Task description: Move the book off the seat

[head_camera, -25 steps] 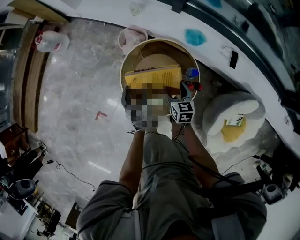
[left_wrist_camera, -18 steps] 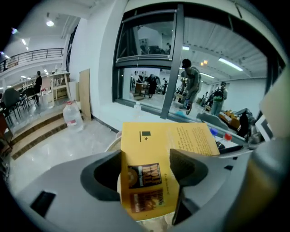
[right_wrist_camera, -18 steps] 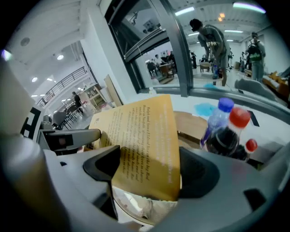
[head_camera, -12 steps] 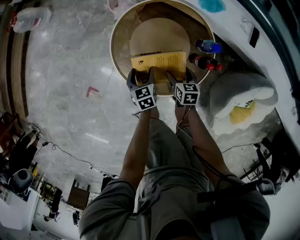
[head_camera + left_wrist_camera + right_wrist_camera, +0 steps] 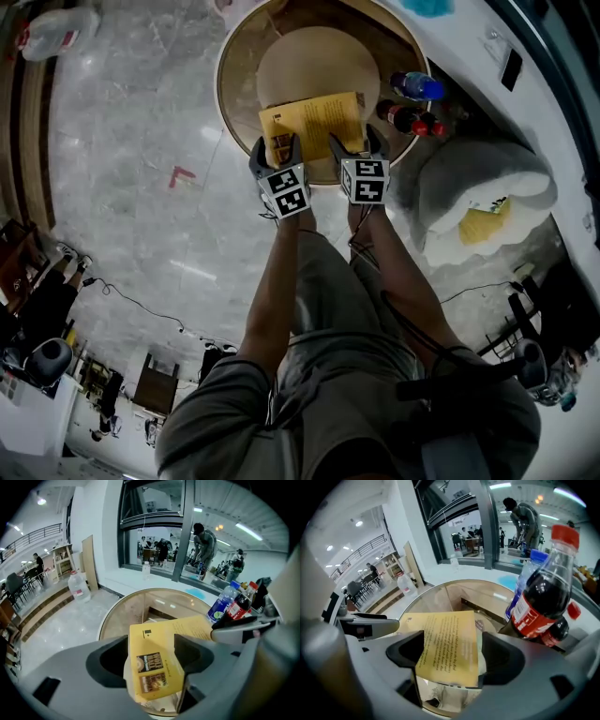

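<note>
1. the left hand-held gripper [image 5: 276,148] stands wide, its jaws have just been closing a little, and the near corner of the book [image 5: 314,117] is between them, not pinched.
2. the right hand-held gripper [image 5: 356,145] is wide too, around the book's near edge.
3. the book lies on the seat [image 5: 319,61]; pinched only by its cover, it may open and slip.
4. a swing to the right could knock the cola bottle [image 5: 405,120].

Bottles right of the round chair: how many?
2: a blue-capped bottle and a dark red-capped bottle side by side at the chair's right rim; another may be hidden.
</note>
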Available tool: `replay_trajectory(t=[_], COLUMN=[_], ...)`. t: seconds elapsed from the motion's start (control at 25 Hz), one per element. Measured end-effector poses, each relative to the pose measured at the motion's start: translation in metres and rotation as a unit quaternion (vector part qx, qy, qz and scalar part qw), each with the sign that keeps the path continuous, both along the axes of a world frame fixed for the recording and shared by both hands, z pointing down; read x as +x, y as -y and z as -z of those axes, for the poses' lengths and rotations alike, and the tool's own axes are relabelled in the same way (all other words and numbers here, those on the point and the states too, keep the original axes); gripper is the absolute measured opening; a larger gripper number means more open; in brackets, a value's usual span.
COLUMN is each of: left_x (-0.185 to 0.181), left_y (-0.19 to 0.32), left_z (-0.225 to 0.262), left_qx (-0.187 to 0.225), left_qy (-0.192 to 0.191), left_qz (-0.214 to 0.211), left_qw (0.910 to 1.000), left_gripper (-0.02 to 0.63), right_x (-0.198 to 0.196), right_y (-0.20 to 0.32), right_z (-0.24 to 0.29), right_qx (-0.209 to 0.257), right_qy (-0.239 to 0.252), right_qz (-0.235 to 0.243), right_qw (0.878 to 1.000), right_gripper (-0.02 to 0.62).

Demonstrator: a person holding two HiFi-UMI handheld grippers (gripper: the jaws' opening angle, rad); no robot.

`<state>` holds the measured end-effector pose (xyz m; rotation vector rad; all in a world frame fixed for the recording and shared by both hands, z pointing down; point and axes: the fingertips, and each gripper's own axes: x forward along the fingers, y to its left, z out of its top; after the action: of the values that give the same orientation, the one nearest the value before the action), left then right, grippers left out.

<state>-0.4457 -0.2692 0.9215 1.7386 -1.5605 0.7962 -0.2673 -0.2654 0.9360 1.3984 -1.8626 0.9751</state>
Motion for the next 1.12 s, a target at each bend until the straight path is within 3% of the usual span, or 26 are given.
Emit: replay_trajectory(t=[0.2, 0.4, 0.68, 0.84, 1.0, 1.12], left_x=[0.009, 0.017, 0.014, 0.014, 0.012, 0.010], left_y=[0.011, 0.038, 0.088, 0.144, 0.160, 0.167], left_z=[0.021, 0.073, 0.214, 0.319, 0.433, 0.524], left_qx=[0.026, 0.087, 0.174, 0.251, 0.320, 0.384], left_qy=[0.001, -0.012, -0.021, -0.010, -0.004, -0.004], left_qz=[-0.012, -0.018, -0.021, -0.025, -0.029, -0.027], left_qw=[0.9996, 0.9960, 0.9842, 0.9677, 0.9471, 0.9229], left_gripper=[0.321, 0.321, 0.321, 0.319, 0.310, 0.307], right_x=[-0.005, -0.011, -0.022, -0.039, -0.051, -0.055], right_y=[0.011, 0.038, 0.096, 0.154, 0.173, 0.181], right_z=[0.022, 0.071, 0.214, 0.317, 0.439, 0.536], right_qx=[0.028, 0.079, 0.178, 0.255, 0.332, 0.400], right_qy=[0.009, 0.018, 0.026, 0.022, 0.022, 0.027], right_qz=[0.002, 0.007, 0.010, 0.031, 0.039, 0.043], right_qw=[1.000, 0.997, 0.984, 0.966, 0.942, 0.915], right_gripper=[0.388, 0.388, 0.388, 0.388, 0.388, 0.387])
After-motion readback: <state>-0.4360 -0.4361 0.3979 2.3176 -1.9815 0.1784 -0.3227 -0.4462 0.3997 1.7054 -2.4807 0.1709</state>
